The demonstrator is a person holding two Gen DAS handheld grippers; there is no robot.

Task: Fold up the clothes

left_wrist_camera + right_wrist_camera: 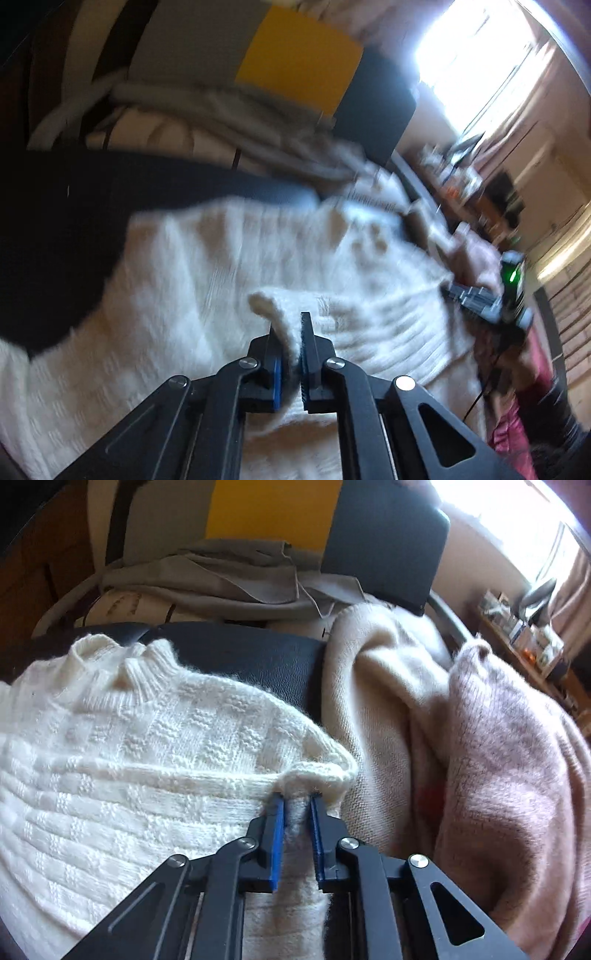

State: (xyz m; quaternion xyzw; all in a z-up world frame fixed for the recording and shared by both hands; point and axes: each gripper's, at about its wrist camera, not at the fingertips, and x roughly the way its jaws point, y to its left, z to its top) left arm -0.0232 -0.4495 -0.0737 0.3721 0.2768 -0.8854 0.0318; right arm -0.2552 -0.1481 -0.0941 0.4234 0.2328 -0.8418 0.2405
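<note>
From the left wrist camera, the left gripper [291,332] is clenched on a fold of the white sweater [207,266], a thick tuft of knit squeezed between its black, blue-edged pads. The sweater is a chunky cream-white knit with raised ribs and small block patterns, spread wide across a dark, smooth leather-like seat [110,188]; the view is smeared by motion. At the far right edge of the sweater the right gripper [491,302] shows as a grey-black body with a green light, held at the garment's side. Behind the seat lie a heap of grey cloth [236,110], a yellow panel [299,59] and a dark flat cushion [376,110], with a bright window [476,62] beyond.

From the right wrist camera, the right gripper [297,805] grasps the sweater's rolled edge, a wad of white wool pinched between its blue pads. The white sweater [129,746] shows sharply here: a basket-weave of small squares, horizontal ribbing and a ribbed collar [147,668] lying on the dark seat [243,661]. Just beside the sweater, to its right and touching it, lie a smooth beige knit [373,686] and a fuzzy pale pink knit [506,753], bunched in soft folds. The crumpled grey cloth [229,579] sits behind the seat, under the yellow panel [273,509] and dark cushion [384,542]. A cluttered shelf [524,631] stands at the right.
</note>
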